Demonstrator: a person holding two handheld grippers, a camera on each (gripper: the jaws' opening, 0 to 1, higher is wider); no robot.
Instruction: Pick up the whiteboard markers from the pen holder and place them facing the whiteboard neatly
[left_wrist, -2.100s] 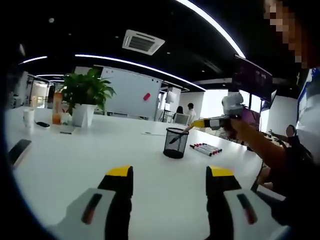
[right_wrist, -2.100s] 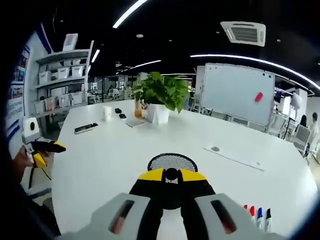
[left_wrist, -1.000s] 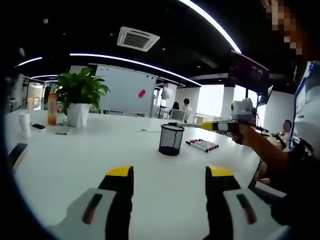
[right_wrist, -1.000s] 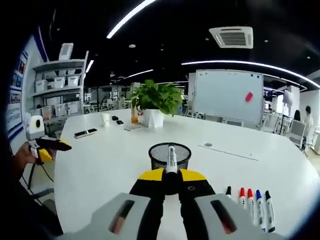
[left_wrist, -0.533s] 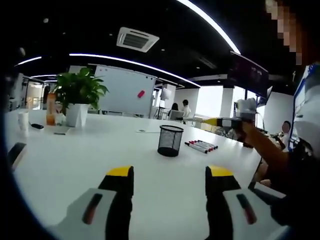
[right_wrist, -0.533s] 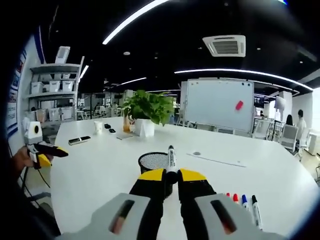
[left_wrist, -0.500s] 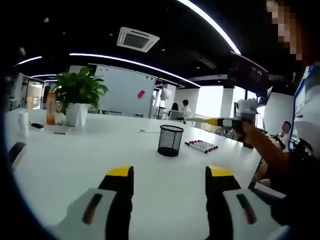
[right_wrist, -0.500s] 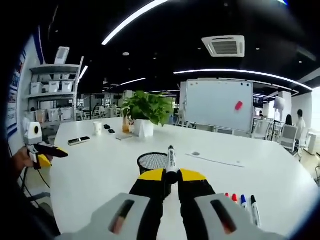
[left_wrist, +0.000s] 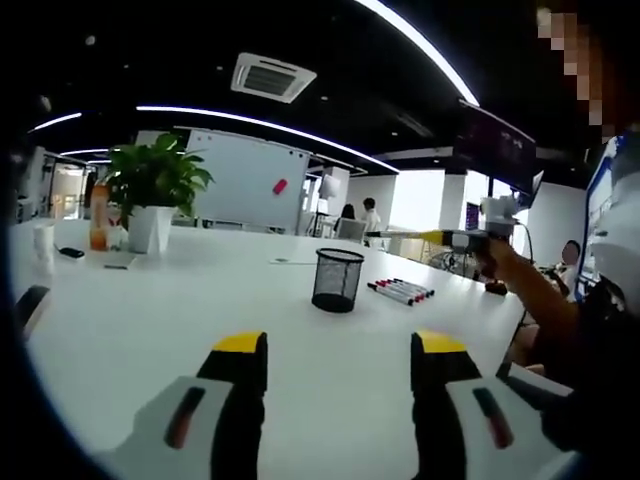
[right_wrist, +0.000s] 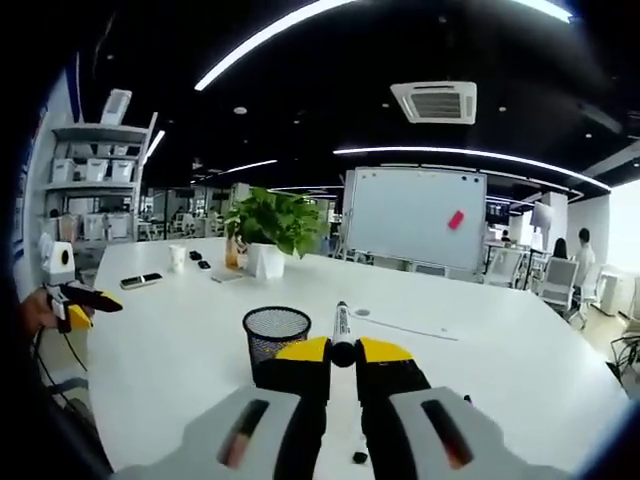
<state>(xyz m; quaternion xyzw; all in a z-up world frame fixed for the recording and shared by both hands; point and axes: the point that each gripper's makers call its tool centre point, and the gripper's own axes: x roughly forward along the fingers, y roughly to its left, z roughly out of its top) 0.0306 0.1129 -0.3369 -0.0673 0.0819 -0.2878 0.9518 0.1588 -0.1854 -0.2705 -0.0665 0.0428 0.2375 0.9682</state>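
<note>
A black mesh pen holder (left_wrist: 336, 280) stands mid-table, and several markers (left_wrist: 400, 291) lie side by side just right of it. My left gripper (left_wrist: 340, 346) hovers open over the near table with nothing between its yellow tips. Held in a hand at the right, my right gripper (left_wrist: 462, 238) hangs above and beyond the laid markers. In the right gripper view, the right gripper (right_wrist: 342, 351) is shut on a white marker with a black cap (right_wrist: 342, 322), pointing forward, with the pen holder (right_wrist: 276, 332) just to its left. The whiteboard (right_wrist: 415, 215) stands straight ahead.
A potted plant (left_wrist: 152, 192) and an orange bottle (left_wrist: 99, 215) stand at the far left of the white table (left_wrist: 180, 310). Small items lie near them, and a sheet of paper (right_wrist: 405, 328) lies beyond the holder. People sit near the whiteboard (left_wrist: 245, 185). The left gripper (right_wrist: 72, 297) shows at the left.
The right gripper lifted the marker out of the pen holder and carried it up and to the right. The left gripper stayed open and nearly still.
</note>
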